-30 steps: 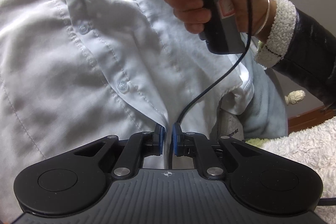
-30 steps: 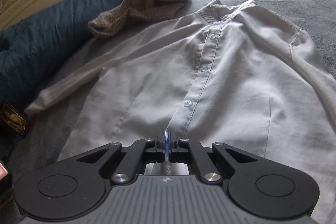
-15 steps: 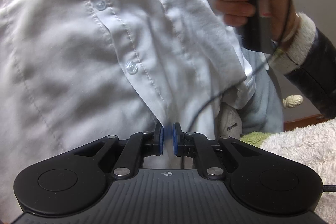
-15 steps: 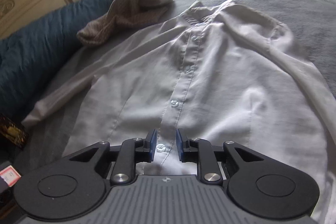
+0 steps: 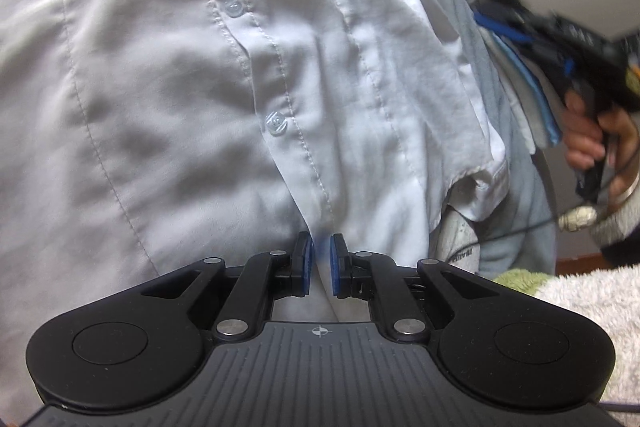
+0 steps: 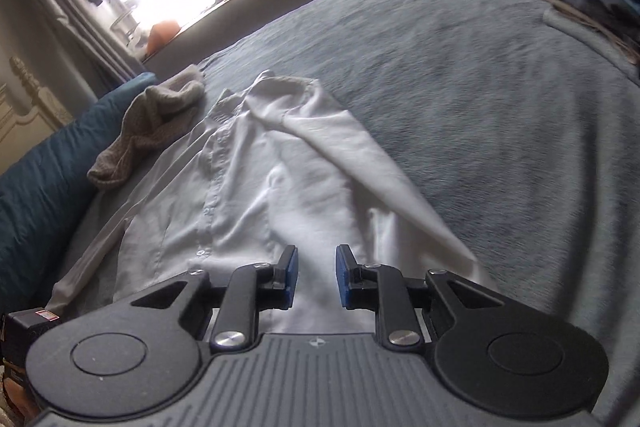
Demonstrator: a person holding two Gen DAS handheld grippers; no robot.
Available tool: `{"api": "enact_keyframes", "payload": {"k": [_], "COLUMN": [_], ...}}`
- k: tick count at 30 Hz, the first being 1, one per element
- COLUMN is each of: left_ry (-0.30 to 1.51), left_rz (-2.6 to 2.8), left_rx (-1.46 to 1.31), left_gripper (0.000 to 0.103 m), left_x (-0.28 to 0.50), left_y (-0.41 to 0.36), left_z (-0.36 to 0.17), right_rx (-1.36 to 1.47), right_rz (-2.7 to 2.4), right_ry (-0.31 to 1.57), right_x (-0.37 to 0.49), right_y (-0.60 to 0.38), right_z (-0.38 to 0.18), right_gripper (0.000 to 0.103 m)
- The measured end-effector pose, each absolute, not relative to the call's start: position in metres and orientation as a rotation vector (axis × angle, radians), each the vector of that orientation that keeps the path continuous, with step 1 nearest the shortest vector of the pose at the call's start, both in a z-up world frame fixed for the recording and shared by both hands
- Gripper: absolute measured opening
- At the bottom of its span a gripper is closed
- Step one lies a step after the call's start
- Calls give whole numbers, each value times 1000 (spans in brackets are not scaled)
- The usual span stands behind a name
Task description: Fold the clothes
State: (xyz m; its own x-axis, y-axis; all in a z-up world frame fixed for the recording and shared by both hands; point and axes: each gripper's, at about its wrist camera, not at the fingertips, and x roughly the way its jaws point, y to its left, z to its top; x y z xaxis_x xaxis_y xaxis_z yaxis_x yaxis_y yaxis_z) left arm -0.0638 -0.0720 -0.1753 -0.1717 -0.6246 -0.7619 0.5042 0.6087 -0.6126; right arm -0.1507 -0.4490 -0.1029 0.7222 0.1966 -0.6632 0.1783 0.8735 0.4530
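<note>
While the white shirt [image 6: 256, 195] lies spread with its buttoned front up on the grey bed cover [image 6: 460, 75], my left gripper [image 5: 319, 264] is at the lower end of the button placket. Its jaws have just been opening a little and now stand narrow, with the hem of the placket in the gap between them; I cannot tell surely if the blue pads [image 5: 335, 267] touch the cloth, it looks as if they stand just free of it. My right gripper [image 6: 316, 277] is above the lower part of the shirt. Its jaws have just been opening too, they stand narrowly apart and nothing is between them. In the left view my right hand [image 5: 600, 135] is at the far right edge, blurred, around its black handle. A brown knitted garment [image 6: 152, 131] lies near the collar, touching the dark blue pillow [image 6: 44, 179]
</note>
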Motion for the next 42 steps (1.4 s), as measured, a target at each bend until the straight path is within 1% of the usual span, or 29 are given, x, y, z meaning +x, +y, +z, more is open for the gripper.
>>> {"api": "enact_keyframes", "payload": {"k": [5, 6, 9, 15, 19, 25, 26, 28, 29, 30, 32, 33, 34, 35, 40, 42], "left_ry": [1398, 1387, 1355, 1303, 1297, 1303, 1301, 1300, 1297, 1293, 1261, 1241, 1219, 1198, 1079, 1040], "left_rz": [-979, -972, -944, -884, -873, -906, -911, -925, -931, -936, -926, -914, -900, -885, -866, -903], "left_rx": [-88, -76, -54, -20, 11, 102, 117, 137, 148, 161, 208, 227, 242, 257, 236, 217], "left_gripper": [13, 8, 4, 3, 3, 5, 6, 13, 20, 24, 28, 30, 30, 30, 30, 30], "left_x": [-65, -66, -66, -65, -66, -74, -75, -76, -77, -78, -79, -79, -79, -78, -71, -71], "left_y": [-82, -84, -81, -79, -80, -87, -88, -87, -87, -86, -85, -84, -82, -81, -76, -79], "left_z": [-173, -172, -168, -163, -162, -161, -160, -158, -157, -155, -149, -147, -144, -141, -127, -124], "right_rx": [590, 602, 649, 721, 731, 724, 724, 721, 716, 709, 695, 686, 677, 668, 614, 618], "right_rz": [-110, -132, -193, -254, -249, -244, -245, -246, -251, -258, -270, -272, -274, -276, -274, -257], "right_ry": [738, 733, 726, 720, 719, 724, 725, 729, 733, 737, 752, 767, 782, 797, 921, 979], "right_x": [-197, -204, -224, -245, -244, -236, -235, -233, -233, -234, -234, -235, -236, -236, -243, -247], "right_y": [-480, -486, -501, -517, -516, -514, -514, -514, -514, -514, -515, -515, -516, -516, -514, -512], "right_z": [-107, -108, -116, -133, -138, -141, -142, -142, -142, -142, -142, -143, -144, -145, -155, -162], "right_gripper": [22, 22, 22, 22, 22, 22, 22, 22, 25, 31, 40, 43, 44, 48, 52, 58]}}
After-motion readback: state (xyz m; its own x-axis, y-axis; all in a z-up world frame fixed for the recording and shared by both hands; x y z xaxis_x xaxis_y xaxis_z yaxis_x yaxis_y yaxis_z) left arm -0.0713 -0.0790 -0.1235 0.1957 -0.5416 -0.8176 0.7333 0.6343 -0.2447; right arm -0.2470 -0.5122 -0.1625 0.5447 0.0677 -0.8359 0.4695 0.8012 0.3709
